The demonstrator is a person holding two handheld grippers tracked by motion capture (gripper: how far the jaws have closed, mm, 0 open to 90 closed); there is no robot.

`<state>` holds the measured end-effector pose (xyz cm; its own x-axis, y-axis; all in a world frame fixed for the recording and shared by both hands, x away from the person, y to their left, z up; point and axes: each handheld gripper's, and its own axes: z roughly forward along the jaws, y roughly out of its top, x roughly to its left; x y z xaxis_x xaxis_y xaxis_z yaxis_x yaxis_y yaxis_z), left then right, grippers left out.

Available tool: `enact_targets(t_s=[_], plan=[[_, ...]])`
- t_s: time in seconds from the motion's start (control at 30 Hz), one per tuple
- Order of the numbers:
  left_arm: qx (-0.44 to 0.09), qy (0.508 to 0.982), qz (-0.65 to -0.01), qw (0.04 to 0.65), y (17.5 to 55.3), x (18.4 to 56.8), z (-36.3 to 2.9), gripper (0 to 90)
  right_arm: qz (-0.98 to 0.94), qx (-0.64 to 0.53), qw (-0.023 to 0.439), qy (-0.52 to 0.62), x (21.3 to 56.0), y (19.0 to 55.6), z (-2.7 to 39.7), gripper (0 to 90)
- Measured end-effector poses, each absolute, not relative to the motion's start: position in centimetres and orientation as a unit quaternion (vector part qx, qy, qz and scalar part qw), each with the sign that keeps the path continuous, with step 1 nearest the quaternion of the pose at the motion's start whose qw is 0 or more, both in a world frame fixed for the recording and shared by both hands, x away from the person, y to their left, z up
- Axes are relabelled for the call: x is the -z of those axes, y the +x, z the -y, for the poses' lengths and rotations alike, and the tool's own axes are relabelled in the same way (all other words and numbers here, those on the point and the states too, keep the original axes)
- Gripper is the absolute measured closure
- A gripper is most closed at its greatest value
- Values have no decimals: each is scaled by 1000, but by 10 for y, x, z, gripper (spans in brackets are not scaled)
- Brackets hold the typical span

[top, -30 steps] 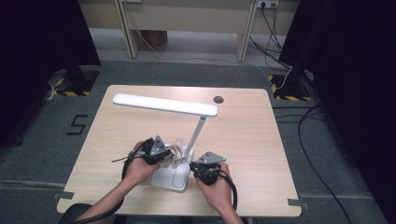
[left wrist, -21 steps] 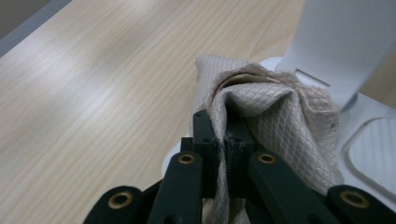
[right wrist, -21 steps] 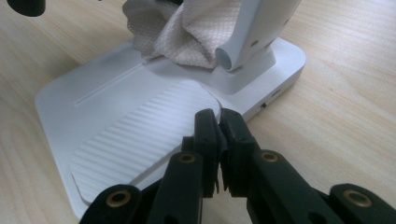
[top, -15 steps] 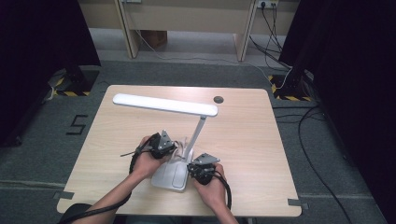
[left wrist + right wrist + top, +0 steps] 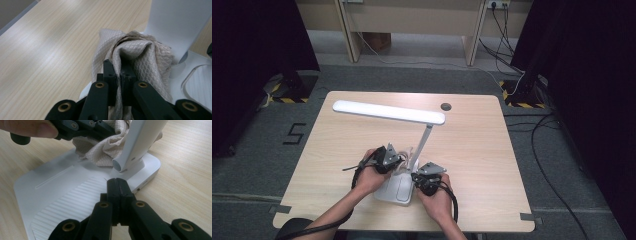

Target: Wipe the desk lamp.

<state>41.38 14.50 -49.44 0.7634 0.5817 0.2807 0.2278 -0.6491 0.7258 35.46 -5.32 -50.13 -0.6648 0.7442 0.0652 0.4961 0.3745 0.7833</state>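
A white desk lamp stands on the table, its flat base (image 5: 396, 191) near the front edge, with a slanted stem (image 5: 423, 142) and a long head (image 5: 389, 112). My left gripper (image 5: 120, 67) is shut on a beige quilted cloth (image 5: 135, 52), which is bunched against the foot of the stem (image 5: 140, 137). In the high view that gripper (image 5: 398, 161) sits just left of the stem. My right gripper (image 5: 117, 181) has just closed fully, with nothing between its jaws. Its tips rest over the ribbed base (image 5: 50, 185), close to the stem's hinge.
The wooden table (image 5: 492, 150) has a small dark round grommet (image 5: 445, 106) near its back edge. Grey carpet, cables and dark curtains surround it. The lamp head overhangs the table's left half.
My left gripper has edged right with the cloth, toward the lamp stem. The right gripper has hardly shifted.
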Motion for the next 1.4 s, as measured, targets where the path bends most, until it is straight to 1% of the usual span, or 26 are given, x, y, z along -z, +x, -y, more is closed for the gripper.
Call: enact_targets(t_s=[0.1,0.37,0.97,1.4], plan=[[-251,872,-233,349,414,495,-145,852,-817,-407,147,381,503,354,53,900],[-241,875,-234,350,411,495,-145,851,-816,-411,154,376,505,354,52,900],[-234,879,-228,346,402,497,-144,850,-817,-409,158,376,505,354,52,900],[-216,884,-224,348,384,496,-153,851,-816,-408,161,376,505,353,51,900]])
